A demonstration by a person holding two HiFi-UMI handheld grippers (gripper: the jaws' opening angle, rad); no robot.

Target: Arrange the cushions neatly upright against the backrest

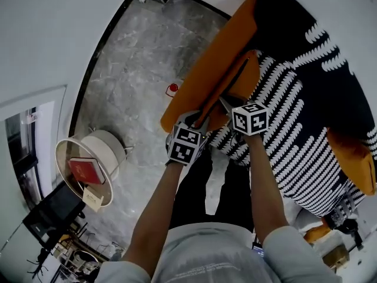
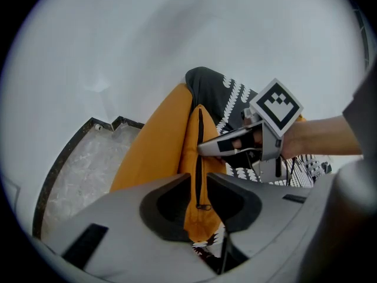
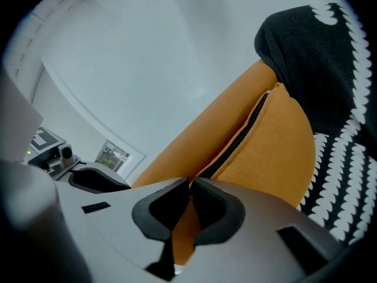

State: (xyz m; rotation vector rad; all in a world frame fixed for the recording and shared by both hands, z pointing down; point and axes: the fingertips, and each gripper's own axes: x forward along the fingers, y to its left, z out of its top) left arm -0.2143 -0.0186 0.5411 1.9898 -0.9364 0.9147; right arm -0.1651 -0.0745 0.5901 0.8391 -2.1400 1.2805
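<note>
Orange cushion point(image 1: 250, 75), plain, matt suede-like cover, same shade as the sofa's padded edge point(image 1: 218, 46). Squarish with rounded corners, plump in the middle, thin at the seam. Black zip point(image 2: 200, 152) running the length of one narrow side, small metal pull point(image 2: 203, 206) at the near end. No print or piping visible.

Standing on edge, zip side turned toward the person, just beside the padded orange edge; arm or backrest, cannot tell. Lower part over the black throw point(image 1: 306, 99) with white wavy stripes covering the seat. Whether resting on the throw or lifted clear, cannot tell.

Left hand-held gripper point(image 1: 195, 118) clamped on the near corner, wide-set jaws one on each side of the zip seam, pull between them, orange fabric filling the gap point(image 2: 202, 196). Right hand-held gripper point(image 1: 227, 105) just beside it on the same side of the cushion, jaws nearly together, pinching a thin fold of the cover point(image 3: 190, 187). Also visible from the left gripper view, reaching in across the cushion face point(image 2: 203, 149).

Second orange cushion point(image 1: 350, 158) well apart, at the far end of the throw. Grey marbled floor point(image 1: 135, 69) beyond the sofa.
</note>
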